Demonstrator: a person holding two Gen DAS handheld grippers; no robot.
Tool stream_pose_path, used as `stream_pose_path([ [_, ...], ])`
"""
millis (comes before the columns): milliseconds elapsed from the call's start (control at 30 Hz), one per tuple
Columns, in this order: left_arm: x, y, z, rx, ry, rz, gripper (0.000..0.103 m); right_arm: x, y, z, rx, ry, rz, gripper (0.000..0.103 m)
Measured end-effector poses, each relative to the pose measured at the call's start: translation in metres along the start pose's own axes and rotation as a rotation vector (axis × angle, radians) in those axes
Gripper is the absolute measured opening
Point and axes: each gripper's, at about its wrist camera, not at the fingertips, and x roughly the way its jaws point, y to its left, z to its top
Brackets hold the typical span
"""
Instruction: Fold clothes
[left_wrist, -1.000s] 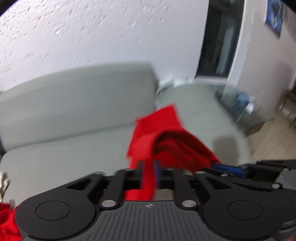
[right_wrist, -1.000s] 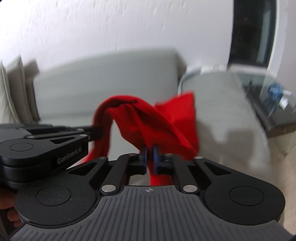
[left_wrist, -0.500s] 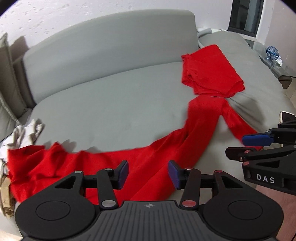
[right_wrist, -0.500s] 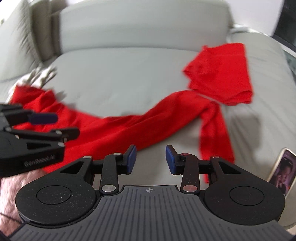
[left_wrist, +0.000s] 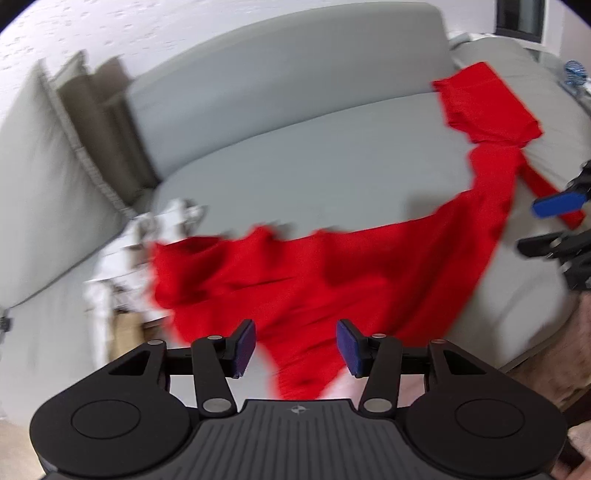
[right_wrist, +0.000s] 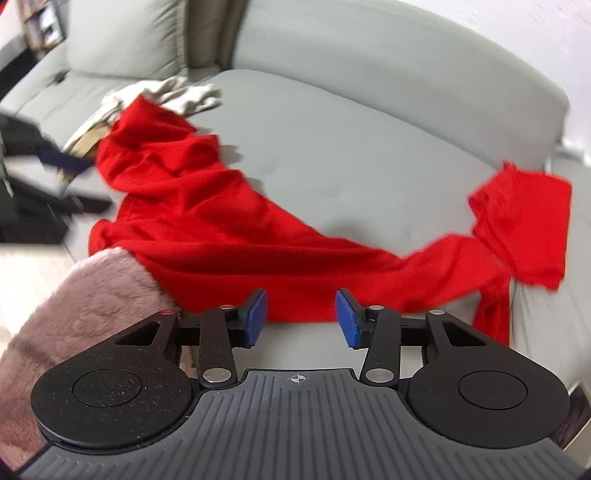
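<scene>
Both views swung leftward, left tool (left_wrist: 295, 349) and right tool (right_wrist: 300, 319) wide — empty, red garment (right_wrist: 229, 236) across sofa (right_wrist: 351, 155) front edge.

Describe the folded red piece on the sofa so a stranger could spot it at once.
Start at the grey sofa and follow its seat to the right end. The folded red piece lies flat there, beside the long red garment sprawled along the seat's front. It alone is a neat, compact rectangle; the long garment is crumpled, and the pale clothes sit far left.

Plain red garment (right_wrist: 229, 229) on grey sofa (right_wrist: 332, 147).
</scene>
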Motion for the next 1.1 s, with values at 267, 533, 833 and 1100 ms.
stream_pose_path([
  [267, 0.045, 0.027, -0.034, -0.216, 0.019, -0.051, 0.071, 0.039, 0.029, 0.013, -0.012, 0.04, 0.051, 0.051],
  [533, 0.101, 0.024, -0.049, -0.322, 0.107, -0.108, 0.082, 0.082, 0.036, 0.007, 0.037, 0.125, 0.06, 0.068],
  [833, 0.155, 0.012, -0.036, -0.363, 0.198, -0.171, 0.077, 0.132, 0.013, -0.002, 0.214, 0.247, 0.055, 0.079],
  [1100, 0.138, -0.013, -0.017, -0.192, 0.133, -0.178, 0.02, 0.14, 0.017, -0.003, 0.19, 0.169, 0.077, 0.004],
])
